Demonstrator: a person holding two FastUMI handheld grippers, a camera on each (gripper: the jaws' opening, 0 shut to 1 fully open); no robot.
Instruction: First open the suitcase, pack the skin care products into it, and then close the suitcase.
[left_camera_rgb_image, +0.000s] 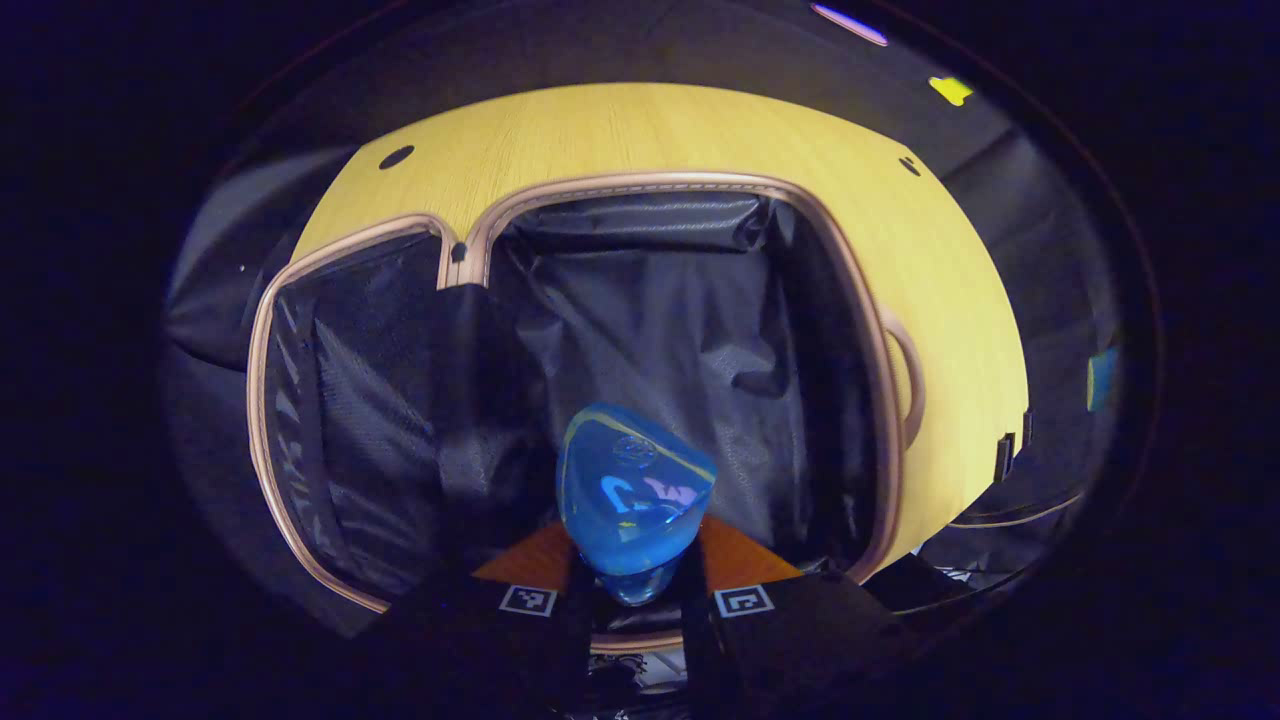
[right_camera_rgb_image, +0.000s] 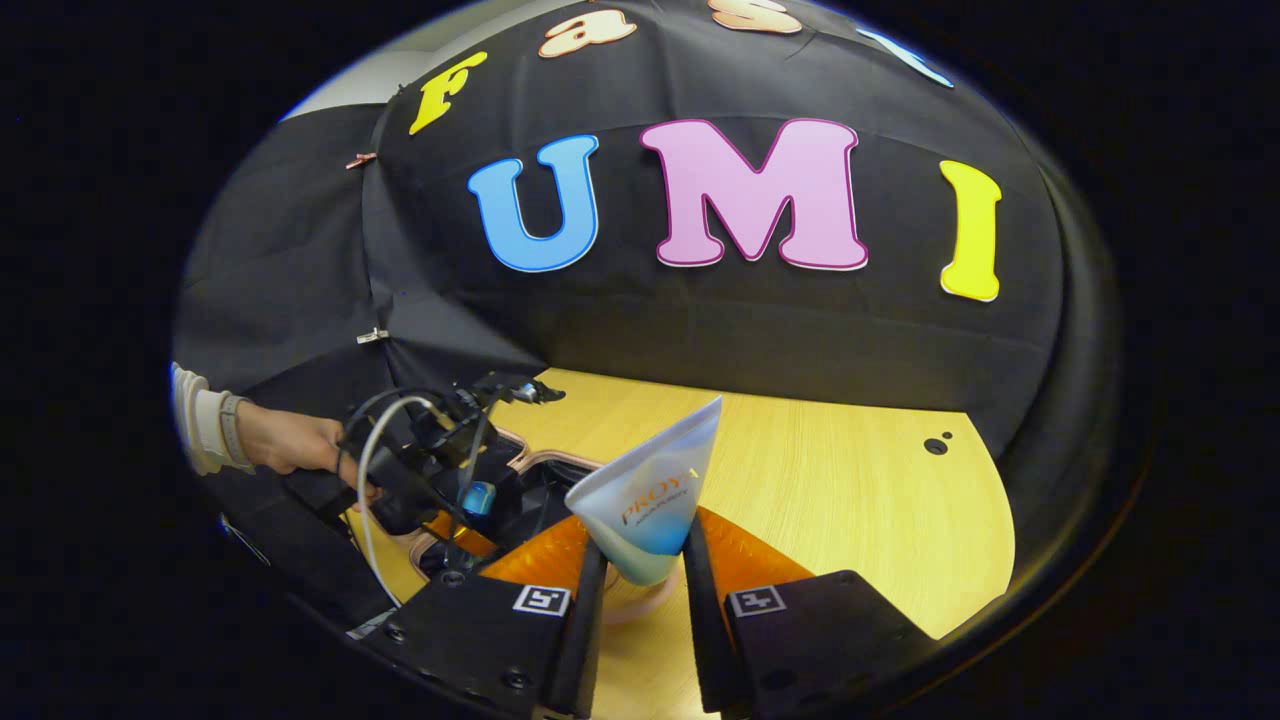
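The suitcase (left_camera_rgb_image: 880, 330) lies open on the wooden table, its beige zipper rim framing a black fabric lining. Over the open right-hand compartment my left gripper (left_camera_rgb_image: 635, 590) is shut on a clear blue bottle (left_camera_rgb_image: 632, 495), held above the lining. In the right gripper view, my right gripper (right_camera_rgb_image: 640, 580) is shut on a white-to-blue tube (right_camera_rgb_image: 655, 495), its flat crimped end pointing up, above the table beside the suitcase (right_camera_rgb_image: 545, 470). Farther left there, the left gripper (right_camera_rgb_image: 440, 470) is held by a hand (right_camera_rgb_image: 290, 440) over the suitcase, the blue bottle (right_camera_rgb_image: 478, 497) in it.
The light wooden table (right_camera_rgb_image: 840, 500) stretches to the right of the suitcase, with small dark holes (right_camera_rgb_image: 935, 446) near its far edge. Black cloth walls close in behind and to the sides. The suitcase's mesh-lined lid half (left_camera_rgb_image: 350, 440) lies flat to the left.
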